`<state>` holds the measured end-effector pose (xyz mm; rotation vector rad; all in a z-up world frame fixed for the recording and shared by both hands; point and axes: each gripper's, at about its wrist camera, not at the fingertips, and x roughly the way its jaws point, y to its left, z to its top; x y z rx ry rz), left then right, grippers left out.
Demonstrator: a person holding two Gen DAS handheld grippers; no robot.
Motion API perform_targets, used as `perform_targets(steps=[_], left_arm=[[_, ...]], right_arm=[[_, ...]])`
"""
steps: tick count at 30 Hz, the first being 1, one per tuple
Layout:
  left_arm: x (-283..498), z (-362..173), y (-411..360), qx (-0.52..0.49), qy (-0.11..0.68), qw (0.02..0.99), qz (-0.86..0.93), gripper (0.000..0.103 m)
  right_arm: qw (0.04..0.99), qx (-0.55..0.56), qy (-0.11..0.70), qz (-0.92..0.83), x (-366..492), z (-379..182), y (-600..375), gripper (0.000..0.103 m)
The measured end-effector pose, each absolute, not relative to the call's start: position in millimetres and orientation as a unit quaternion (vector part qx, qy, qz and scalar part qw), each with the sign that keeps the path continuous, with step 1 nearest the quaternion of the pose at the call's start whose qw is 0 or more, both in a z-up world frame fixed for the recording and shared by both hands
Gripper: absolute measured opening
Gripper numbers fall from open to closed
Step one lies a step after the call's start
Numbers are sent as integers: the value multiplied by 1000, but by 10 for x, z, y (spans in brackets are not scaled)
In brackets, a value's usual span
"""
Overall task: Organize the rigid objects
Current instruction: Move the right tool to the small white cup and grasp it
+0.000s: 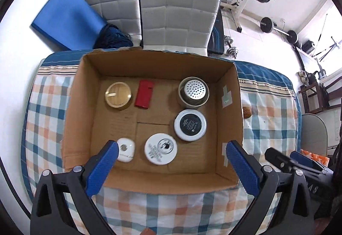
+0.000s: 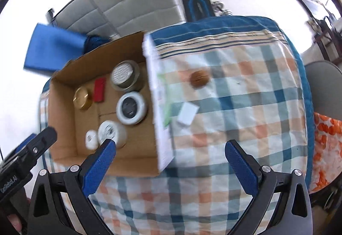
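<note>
Cardboard fills my left wrist view: the open box sits on the checked bedspread, and I hold the left tool over its near edge, fingers wide apart and empty. Inside, the brass tin and red case lie along the far wall, the perforated metal pot far right, the black-and-white jar just nearer, the white lid and small white piece near, apart in loose rows, I judge so each stays reachable. In my right wrist view, somewhat blurred, the right tool is also spread and holds nothing, aimed at the bedspread right of the box, where a brown round object and a white block lie outside it, probably next to go in.
</note>
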<state>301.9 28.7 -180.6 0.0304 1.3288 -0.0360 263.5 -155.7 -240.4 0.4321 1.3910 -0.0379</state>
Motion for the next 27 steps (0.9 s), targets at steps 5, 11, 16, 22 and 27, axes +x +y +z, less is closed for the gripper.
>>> perform_targets(steps=[5, 11, 16, 22, 27], left_arm=[[3224, -2241, 86, 24, 641, 767, -17, 103], [3354, -2644, -38, 39, 665, 746, -13, 103], [3391, -2805, -63, 44, 674, 737, -9, 103], [3391, -2895, -54, 48, 680, 732, -3, 103], [3374, -2880, -54, 48, 681, 731, 0, 103]], right_arm=[[705, 242, 665, -36, 2900, -2978, -1849, 79], [671, 287, 683, -38, 3071, -3561, -1904, 69], [643, 308, 701, -33, 3156, -3894, -1820, 56], [630, 305, 714, -32, 3176, -4152, -1719, 34], [643, 276, 713, -31, 3126, -4047, -1686, 34]])
